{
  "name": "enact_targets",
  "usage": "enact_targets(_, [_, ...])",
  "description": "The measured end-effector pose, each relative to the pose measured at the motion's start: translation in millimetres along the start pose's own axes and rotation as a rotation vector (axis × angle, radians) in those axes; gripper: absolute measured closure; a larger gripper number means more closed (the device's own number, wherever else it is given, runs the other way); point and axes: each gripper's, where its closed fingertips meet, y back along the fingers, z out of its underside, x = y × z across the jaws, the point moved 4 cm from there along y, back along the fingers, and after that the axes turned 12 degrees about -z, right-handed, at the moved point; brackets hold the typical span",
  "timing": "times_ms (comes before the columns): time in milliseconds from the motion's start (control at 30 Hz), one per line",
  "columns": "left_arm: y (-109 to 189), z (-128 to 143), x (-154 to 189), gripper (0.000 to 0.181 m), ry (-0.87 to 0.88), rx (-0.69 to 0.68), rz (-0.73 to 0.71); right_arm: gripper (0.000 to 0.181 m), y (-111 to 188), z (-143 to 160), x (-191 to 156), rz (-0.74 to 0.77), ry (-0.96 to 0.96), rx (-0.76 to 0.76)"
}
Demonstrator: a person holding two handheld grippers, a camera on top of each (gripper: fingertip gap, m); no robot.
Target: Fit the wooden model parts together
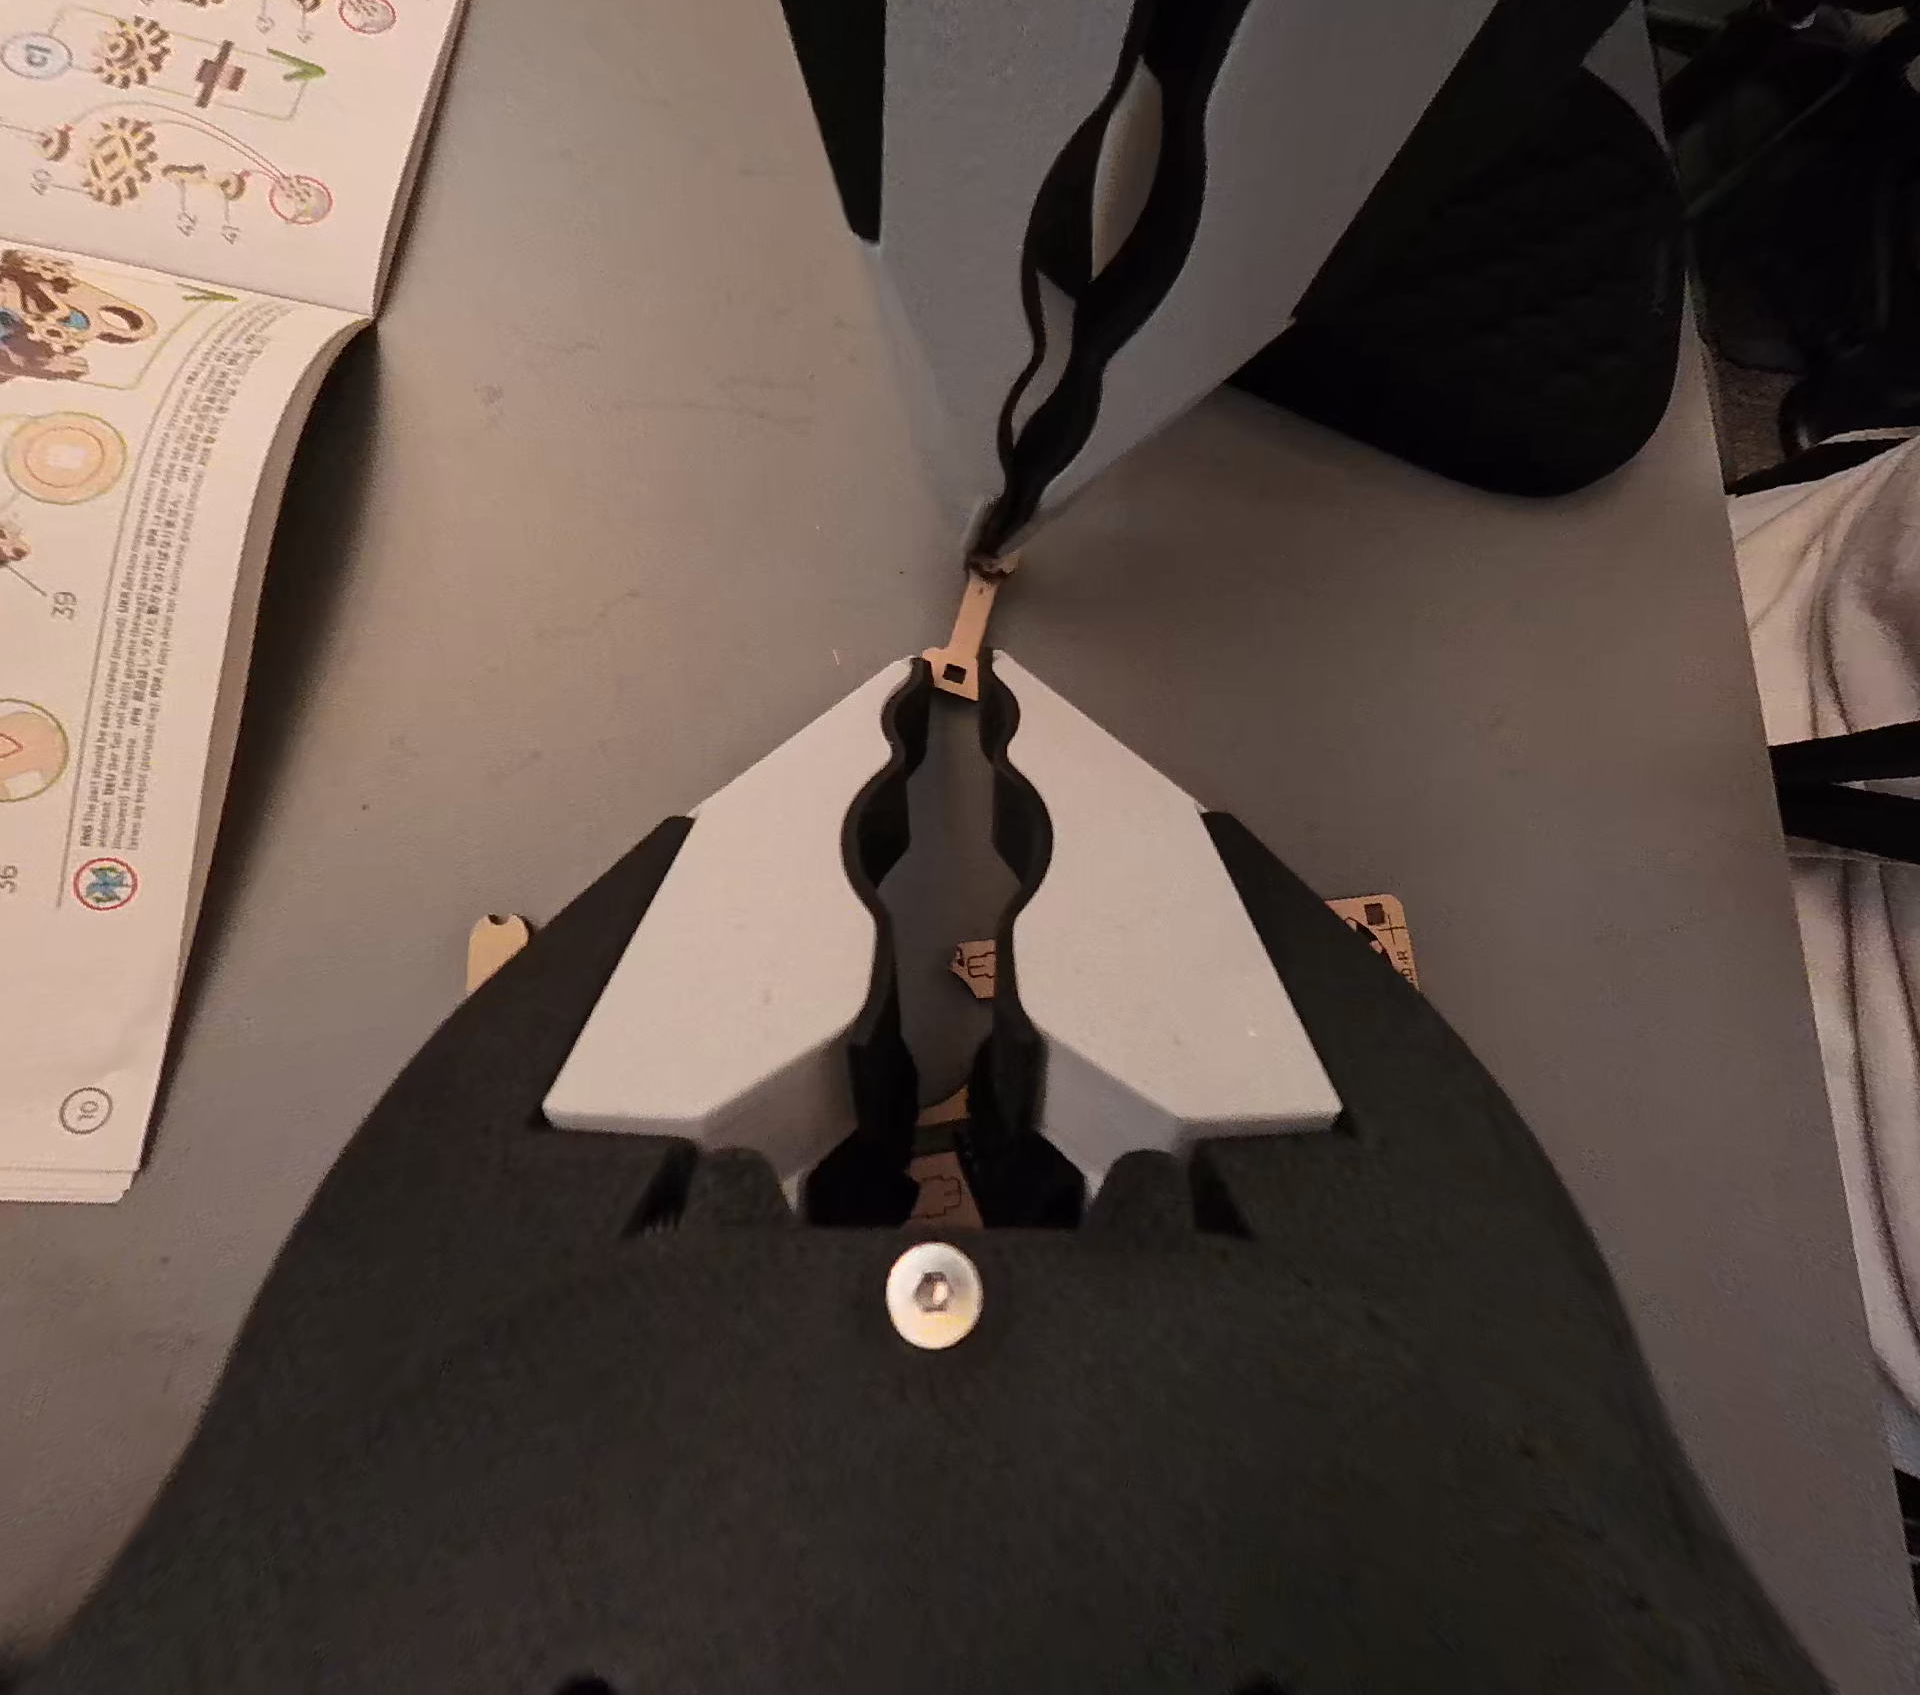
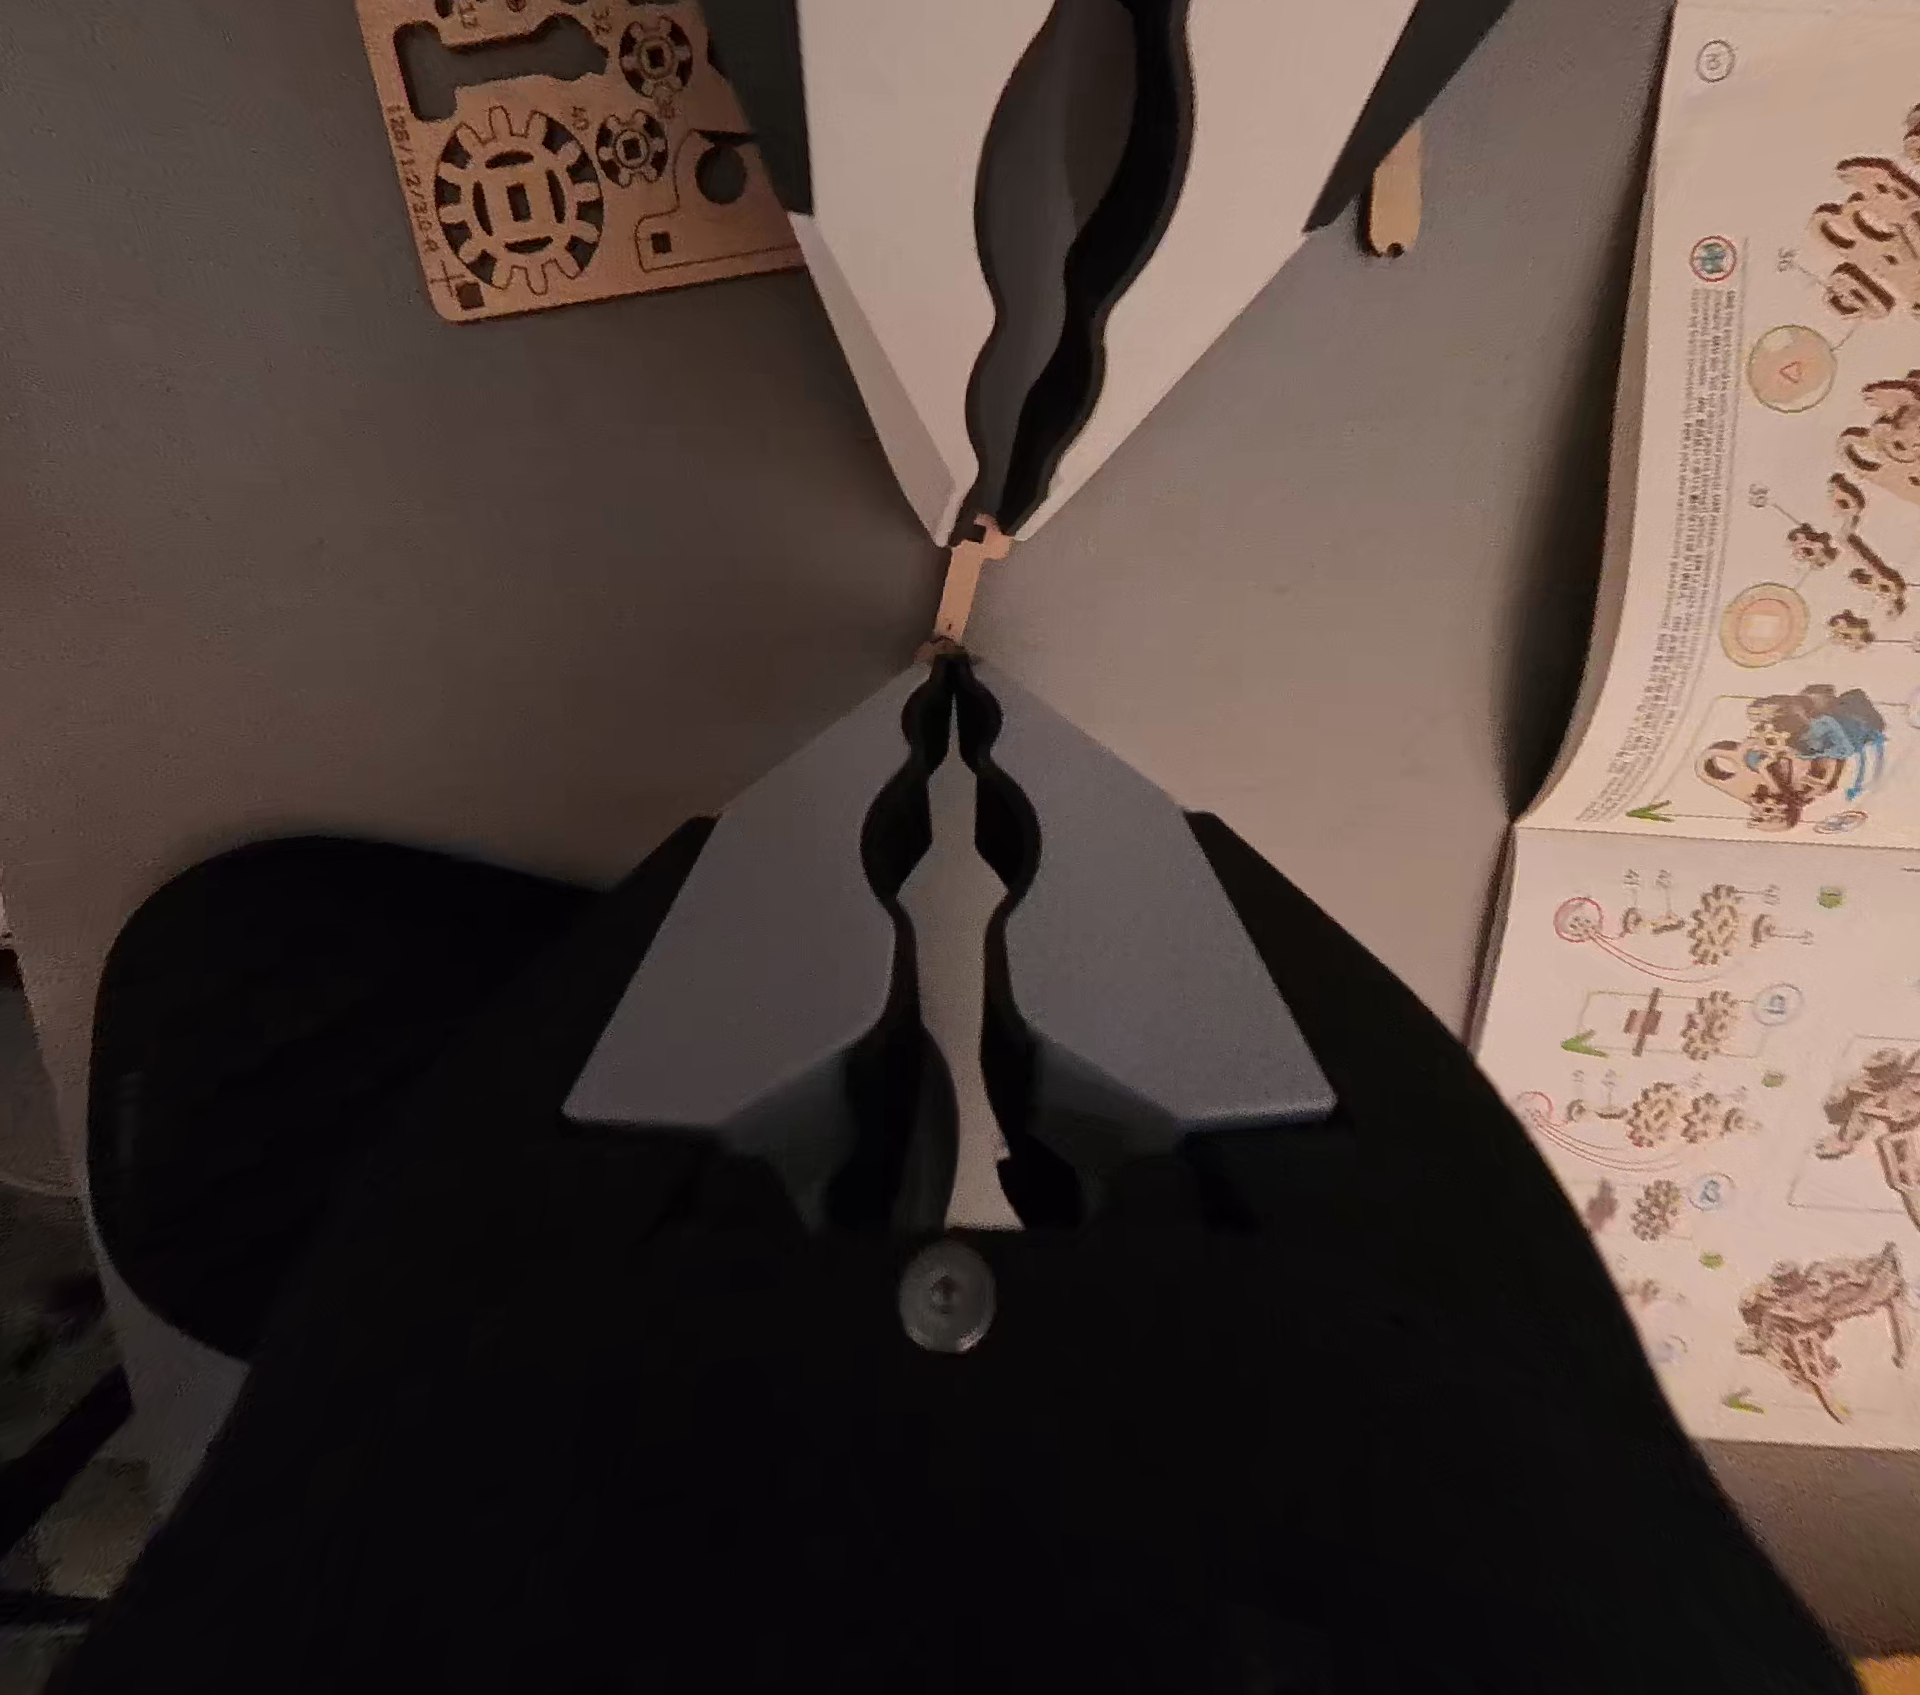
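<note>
A small thin wooden strip [image 1: 975, 606] spans the gap between my two grippers, above the grey table [image 1: 623, 502]. Its wider end has a square hole [image 1: 954, 675] and sits between the tips of my left gripper [image 1: 956, 677], which is shut on it. My right gripper [image 1: 992, 549] comes in from the top and is shut on the strip's other end. In the right wrist view my right gripper [image 2: 945, 658] pinches the strip [image 2: 956, 596], and the left gripper [image 2: 982, 531] holds the notched end from above. I cannot tell whether this is one part or two joined.
An open instruction booklet [image 1: 156, 295] lies to the left, also in the right wrist view [image 2: 1714, 710]. A wooden sheet with cut-out parts [image 2: 540, 87] and a loose wooden piece [image 2: 1392, 201] lie under the left gripper. A black chair [image 1: 1507, 295] stands past the table's right edge. My two grippers' fingertips are within a few centimetres of each other.
</note>
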Motion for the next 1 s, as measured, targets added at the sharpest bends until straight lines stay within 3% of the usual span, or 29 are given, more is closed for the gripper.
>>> enact_targets(33, [-0.2,0.0,-0.1,0.174,0.0,-0.001,-0.001,0.181,0.0,0.0,0.4,-0.006,-0.003,0.006])
enact_targets(1000, [1.2,-0.4,0.4,0.176,-0.014,0.0,-0.008,0.179,-0.8,-2.5,-1.8,-0.005,0.014,-0.024])
